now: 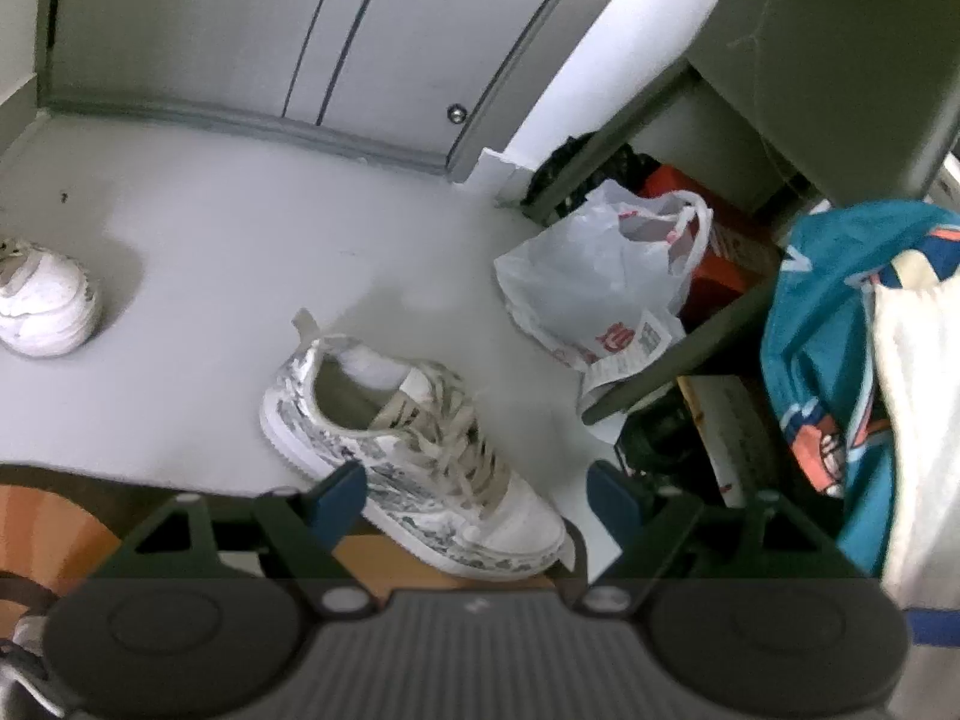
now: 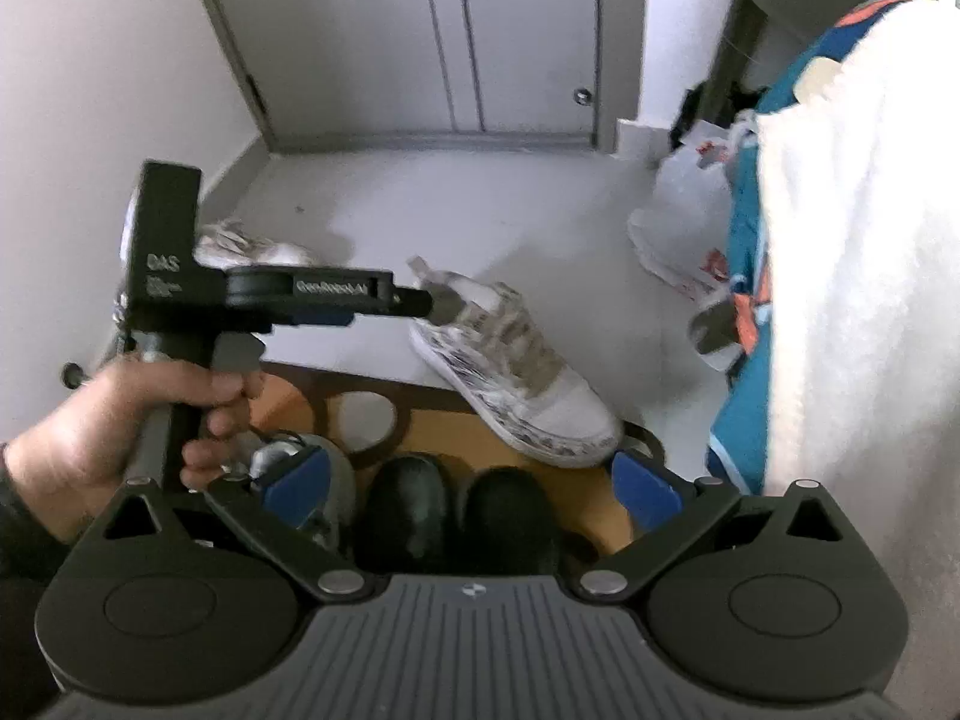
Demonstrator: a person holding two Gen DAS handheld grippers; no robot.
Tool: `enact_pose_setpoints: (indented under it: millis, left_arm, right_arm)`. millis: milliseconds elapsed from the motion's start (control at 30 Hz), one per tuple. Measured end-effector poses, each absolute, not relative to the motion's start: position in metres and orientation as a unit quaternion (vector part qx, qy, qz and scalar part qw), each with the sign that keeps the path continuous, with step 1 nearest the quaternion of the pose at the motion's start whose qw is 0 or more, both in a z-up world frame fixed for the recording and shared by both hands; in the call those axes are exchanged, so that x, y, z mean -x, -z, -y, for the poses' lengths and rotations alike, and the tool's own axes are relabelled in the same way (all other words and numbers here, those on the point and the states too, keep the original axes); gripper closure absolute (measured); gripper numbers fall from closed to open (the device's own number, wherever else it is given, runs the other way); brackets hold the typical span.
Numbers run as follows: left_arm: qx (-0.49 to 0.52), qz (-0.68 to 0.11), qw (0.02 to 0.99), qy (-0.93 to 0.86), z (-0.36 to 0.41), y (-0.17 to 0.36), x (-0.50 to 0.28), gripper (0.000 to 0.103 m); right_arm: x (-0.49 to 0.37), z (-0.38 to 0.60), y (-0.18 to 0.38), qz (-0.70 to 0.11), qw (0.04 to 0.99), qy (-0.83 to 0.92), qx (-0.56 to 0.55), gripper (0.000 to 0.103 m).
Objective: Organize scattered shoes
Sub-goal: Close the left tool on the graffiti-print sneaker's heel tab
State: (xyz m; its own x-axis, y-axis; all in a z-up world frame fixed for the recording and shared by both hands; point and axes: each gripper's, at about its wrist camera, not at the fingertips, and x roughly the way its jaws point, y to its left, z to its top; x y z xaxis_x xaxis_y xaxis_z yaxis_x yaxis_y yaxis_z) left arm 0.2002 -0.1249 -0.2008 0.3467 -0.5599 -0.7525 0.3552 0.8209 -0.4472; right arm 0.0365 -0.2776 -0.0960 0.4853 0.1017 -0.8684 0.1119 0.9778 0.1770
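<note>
Patterned sneaker point(image 1: 414, 456) on floor — between open left tool point(image 1: 477, 495) tips, untouched.

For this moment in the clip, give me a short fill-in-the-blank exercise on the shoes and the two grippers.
1. The patterned sneaker lies with its toe resting on the edge of the ____ mat.
2. Both the left gripper and the right gripper have their fingers ____.
3. Just ahead of the right gripper stand two ____ shoes, side by side.
4. The white ____ bag sits on the floor by the shelf.

Missing words: orange; open; black; plastic
</note>
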Motion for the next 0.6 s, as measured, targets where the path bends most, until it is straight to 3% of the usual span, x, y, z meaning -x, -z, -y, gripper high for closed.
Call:
enact_pose_setpoints:
  millis: [233,400,600]
  left_arm:
    - [0.081,-0.505,0.801,0.311,0.145,0.214,-0.207,0.029]
    - [0.076,-0.513,0.791,0.325,0.154,0.225,-0.221,0.045]
    - [0.066,-0.514,0.788,0.332,0.170,0.231,-0.242,0.048]
  right_arm:
    - [-0.040,0.286,0.105,-0.533,0.831,0.001,-0.159,0.000]
    - [-0.039,0.288,0.107,-0.534,0.828,0.015,-0.170,0.000]
    - [-0.037,0.290,0.114,-0.551,0.811,0.023,-0.195,0.000]
